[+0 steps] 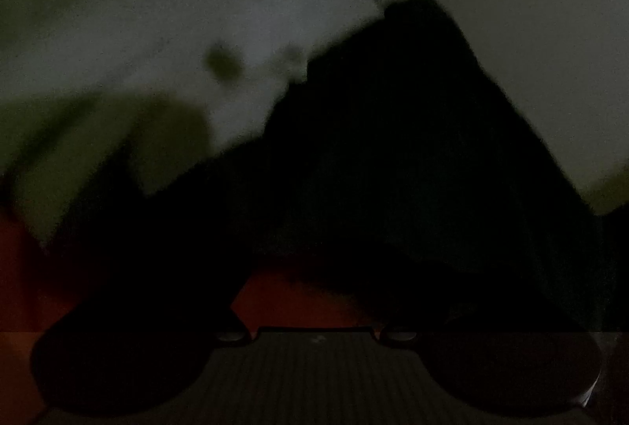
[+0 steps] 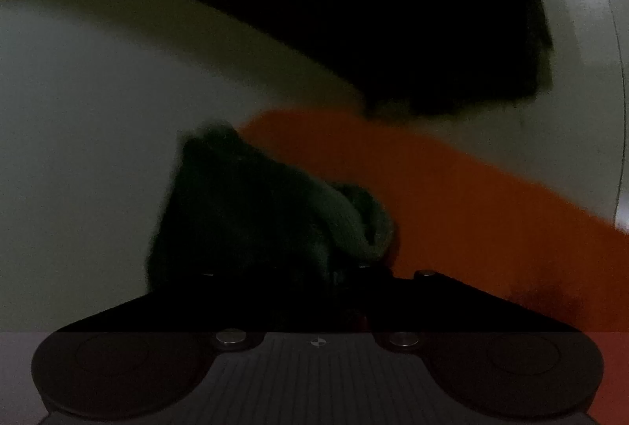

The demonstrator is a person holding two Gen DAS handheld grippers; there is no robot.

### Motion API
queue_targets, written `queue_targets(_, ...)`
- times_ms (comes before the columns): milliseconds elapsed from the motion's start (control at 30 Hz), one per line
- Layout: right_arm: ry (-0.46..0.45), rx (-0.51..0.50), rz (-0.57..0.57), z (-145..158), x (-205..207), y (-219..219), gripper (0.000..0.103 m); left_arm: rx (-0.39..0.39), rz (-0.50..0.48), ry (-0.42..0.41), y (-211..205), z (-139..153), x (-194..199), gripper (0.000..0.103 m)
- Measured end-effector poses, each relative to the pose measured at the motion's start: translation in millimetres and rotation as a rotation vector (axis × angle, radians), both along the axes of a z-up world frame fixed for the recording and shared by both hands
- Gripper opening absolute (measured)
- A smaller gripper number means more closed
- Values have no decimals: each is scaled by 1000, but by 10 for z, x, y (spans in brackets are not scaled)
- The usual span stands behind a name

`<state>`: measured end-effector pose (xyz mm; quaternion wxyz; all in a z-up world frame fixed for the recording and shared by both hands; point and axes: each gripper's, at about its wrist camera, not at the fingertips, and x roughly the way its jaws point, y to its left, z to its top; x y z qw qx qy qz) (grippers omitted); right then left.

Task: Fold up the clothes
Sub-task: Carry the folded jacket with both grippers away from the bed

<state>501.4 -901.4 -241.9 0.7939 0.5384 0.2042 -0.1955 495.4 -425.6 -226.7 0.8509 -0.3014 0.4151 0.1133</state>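
Observation:
Both views are very dark and blurred. In the left wrist view a black garment (image 1: pixel 393 149) fills the middle and hangs over my left gripper (image 1: pixel 310 267), hiding its fingertips; the cloth seems pinched there. In the right wrist view my right gripper (image 2: pixel 314 267) is shut on a bunched dark green-black fold of the garment (image 2: pixel 255 208), with a rolled hem (image 2: pixel 346 220) beside it. A further stretch of the black garment (image 2: pixel 373 12) hangs across the top of that view.
An orange-red surface (image 2: pixel 471 208) lies under the right gripper and shows between the left fingers (image 1: pixel 298 307). A pale spotted cloth or sheet (image 1: pixel 196 32) is behind the garment. A light wall or floor (image 2: pixel 78 110) is at the left.

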Motion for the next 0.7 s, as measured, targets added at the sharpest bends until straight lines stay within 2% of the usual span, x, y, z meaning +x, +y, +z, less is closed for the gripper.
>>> queue_targets(67, 2, -57, -7, 257, -127, -43, 8, -26, 6, -38, -34, 87, -34, 21)
queue_targets(100, 9, -60, -15, 353, -213, -80, 8, -6, -8, -55, -96, 166, -58, 18)
queue_targets(167, 32, -74, -11, 416, -218, -134, 8, 31, -22, -108, -229, 403, -206, 16)
queue_targets(267, 66, -175, -5, 390, -295, -229, 8, -4, -30, -154, -316, 700, -605, 16)
queue_targets(333, 66, -119, -35, 297, -322, -324, 8, -20, -49, -153, -308, 773, -926, 15)
queue_targets(400, 49, -105, -35, 322, -318, -339, 8, -51, -54, -110, -151, 665, -1157, 18)
queue_targets(467, 64, -134, 42, 329, -237, -319, 10, -103, -40, -31, 128, 351, -1259, 25)
queue_targets(500, 76, -152, 90, 326, -185, -306, 16, -127, -10, 22, 250, 197, -1264, 38)
queue_targets(567, 121, -127, 138, 257, -105, -327, 27, -207, 74, 109, 456, 11, -1326, 53)
queue_targets(600, 146, -141, 143, 258, -90, -338, 43, -231, 75, 106, 511, 28, -1371, 53)
queue_targets(633, 175, -175, 143, 288, -90, -350, 45, -189, 37, 97, 489, 135, -1406, 53)
queue_targets(700, 222, -251, 132, 379, -103, -374, 47, -40, -71, 77, 367, 417, -1465, 51)
